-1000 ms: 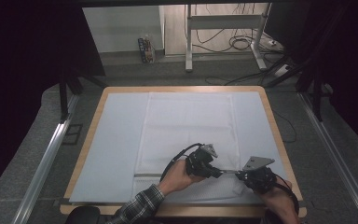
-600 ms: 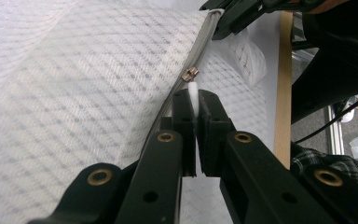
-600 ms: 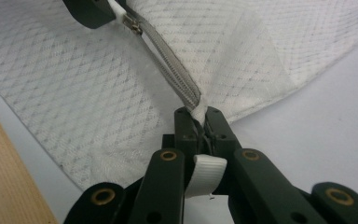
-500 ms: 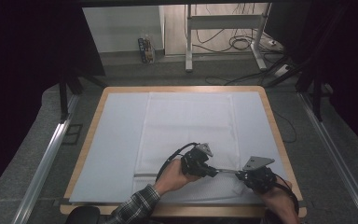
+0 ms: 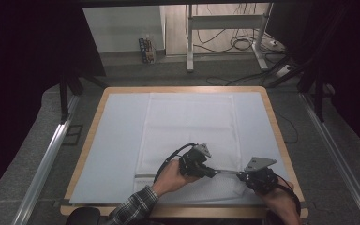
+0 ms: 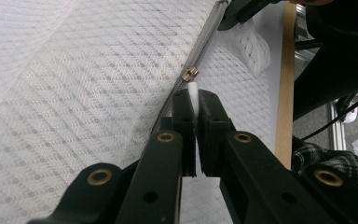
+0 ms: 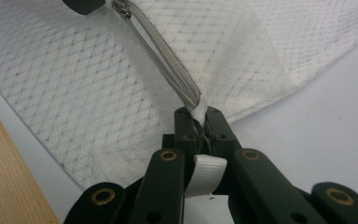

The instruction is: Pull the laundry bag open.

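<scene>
The zipper runs left-right along the mesh bag's near edge, left gripper clamped on its white pull tab, right gripper clamped on its right end.

Left claw on zipper pull

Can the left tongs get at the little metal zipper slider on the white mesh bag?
Probably yes: the left tongs are shut on the white pull tab right by the slider, with nothing between.

One white mesh bag, one zipper, two grippers, one table.
</scene>
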Available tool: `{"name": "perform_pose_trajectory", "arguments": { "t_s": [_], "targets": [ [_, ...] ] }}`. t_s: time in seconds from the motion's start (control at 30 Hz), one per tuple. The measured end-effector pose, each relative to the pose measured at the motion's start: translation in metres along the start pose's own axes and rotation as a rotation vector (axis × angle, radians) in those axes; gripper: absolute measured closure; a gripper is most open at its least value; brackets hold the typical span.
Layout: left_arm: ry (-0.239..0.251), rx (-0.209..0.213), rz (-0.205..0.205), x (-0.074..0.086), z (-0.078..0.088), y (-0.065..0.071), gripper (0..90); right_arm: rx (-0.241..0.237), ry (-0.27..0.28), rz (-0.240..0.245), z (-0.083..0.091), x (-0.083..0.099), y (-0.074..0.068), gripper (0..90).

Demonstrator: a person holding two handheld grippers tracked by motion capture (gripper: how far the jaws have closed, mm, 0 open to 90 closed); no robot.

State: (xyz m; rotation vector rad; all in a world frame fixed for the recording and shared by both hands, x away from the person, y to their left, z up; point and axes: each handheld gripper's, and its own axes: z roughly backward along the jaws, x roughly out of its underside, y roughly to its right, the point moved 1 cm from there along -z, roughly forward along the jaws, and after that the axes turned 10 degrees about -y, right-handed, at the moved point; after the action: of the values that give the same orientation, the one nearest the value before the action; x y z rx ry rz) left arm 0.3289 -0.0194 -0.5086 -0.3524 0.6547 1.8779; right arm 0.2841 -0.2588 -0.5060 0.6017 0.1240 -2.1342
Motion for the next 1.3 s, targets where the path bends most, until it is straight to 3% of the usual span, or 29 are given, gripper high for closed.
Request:
{"name": "perform_pose_trajectory", "arguments": {
  "t_s": [0.43, 1.3],
  "targets": [
    [-0.004, -0.024, 0.017, 0.010, 0.008, -0.003, 87.8, 0.003, 0.000, -0.009, 0.000, 0.001, 0.001, 85.2],
    [0.027, -0.026, 0.075, 0.033, 0.022, -0.009, 87.8, -0.001, 0.008, -0.011, 0.001, 0.001, 0.001, 85.2]
  ]
}}
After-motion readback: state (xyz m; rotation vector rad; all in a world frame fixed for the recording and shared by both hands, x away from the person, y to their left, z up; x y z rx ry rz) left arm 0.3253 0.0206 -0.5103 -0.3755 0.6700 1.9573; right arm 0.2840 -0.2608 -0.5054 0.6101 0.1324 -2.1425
